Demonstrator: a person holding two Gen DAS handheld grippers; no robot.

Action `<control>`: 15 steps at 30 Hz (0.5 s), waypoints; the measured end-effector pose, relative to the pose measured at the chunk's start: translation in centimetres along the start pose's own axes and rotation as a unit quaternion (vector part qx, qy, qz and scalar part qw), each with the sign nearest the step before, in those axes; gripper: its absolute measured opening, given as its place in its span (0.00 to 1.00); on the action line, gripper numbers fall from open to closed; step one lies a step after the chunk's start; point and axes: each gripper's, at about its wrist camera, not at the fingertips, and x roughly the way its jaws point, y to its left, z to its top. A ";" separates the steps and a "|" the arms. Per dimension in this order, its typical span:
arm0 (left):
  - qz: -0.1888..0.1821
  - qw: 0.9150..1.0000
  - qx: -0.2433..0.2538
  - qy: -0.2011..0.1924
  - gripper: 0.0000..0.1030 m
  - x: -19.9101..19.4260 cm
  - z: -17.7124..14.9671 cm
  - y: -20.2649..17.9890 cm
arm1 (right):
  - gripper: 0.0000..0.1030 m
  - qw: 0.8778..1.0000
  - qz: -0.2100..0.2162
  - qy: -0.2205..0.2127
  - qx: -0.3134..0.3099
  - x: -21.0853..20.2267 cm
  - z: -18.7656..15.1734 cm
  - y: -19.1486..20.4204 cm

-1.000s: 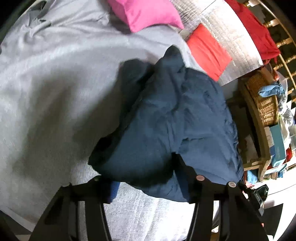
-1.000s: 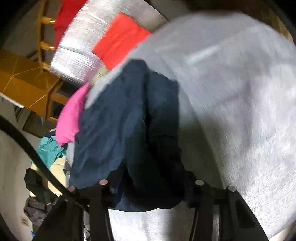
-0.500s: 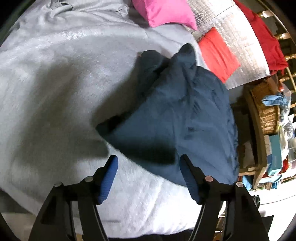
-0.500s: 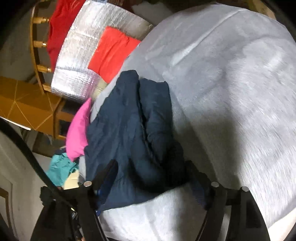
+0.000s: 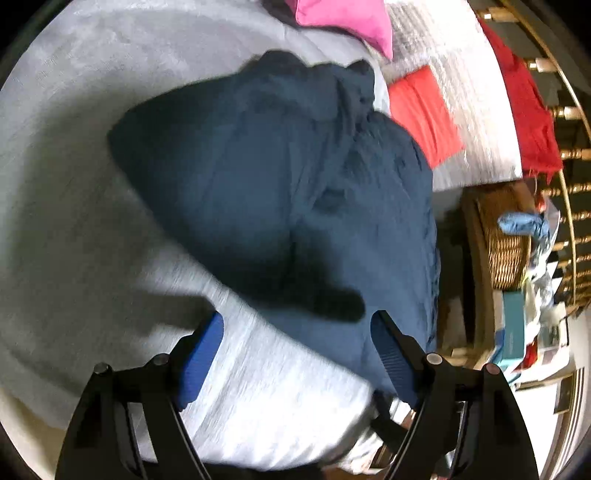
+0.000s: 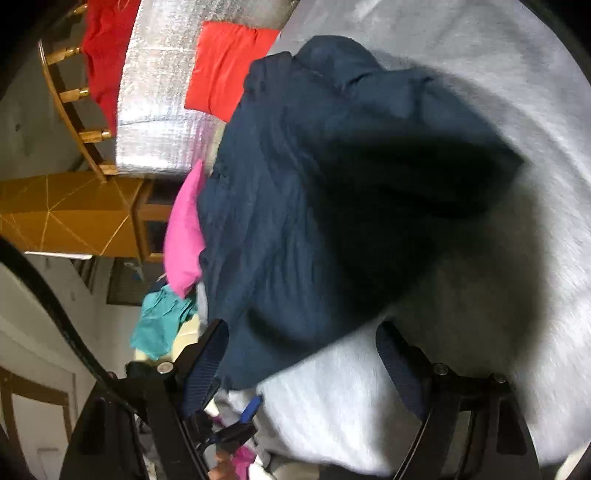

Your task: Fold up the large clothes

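Note:
A dark navy garment (image 5: 288,192) lies in a folded, bunched heap on a light grey bed cover (image 5: 74,221). It also shows in the right wrist view (image 6: 332,206), with the grey cover (image 6: 517,295) around it. My left gripper (image 5: 297,339) is open and empty, its blue pads (image 5: 201,358) just above the garment's near edge. My right gripper (image 6: 303,354) is open and empty, with the garment's near corner between its fingers but not clamped.
A pink pillow (image 5: 347,18), a red folded cloth (image 5: 424,110) on a silver quilted mat (image 5: 461,74), and a red cloth on a wooden rail (image 5: 528,110) lie beyond. A wicker basket (image 5: 506,243) and shelf clutter stand right. Teal cloth (image 6: 162,321) lies left.
Both grippers have let go of the navy garment, opened and drawn back. The garment now lies on the cover by itself.

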 end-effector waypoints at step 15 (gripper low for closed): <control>0.028 0.998 0.051 -0.026 0.59 0.6 1.7 -3.2 | 0.41 0.986 -0.057 -0.085 -0.134 0.6 1.4 6.6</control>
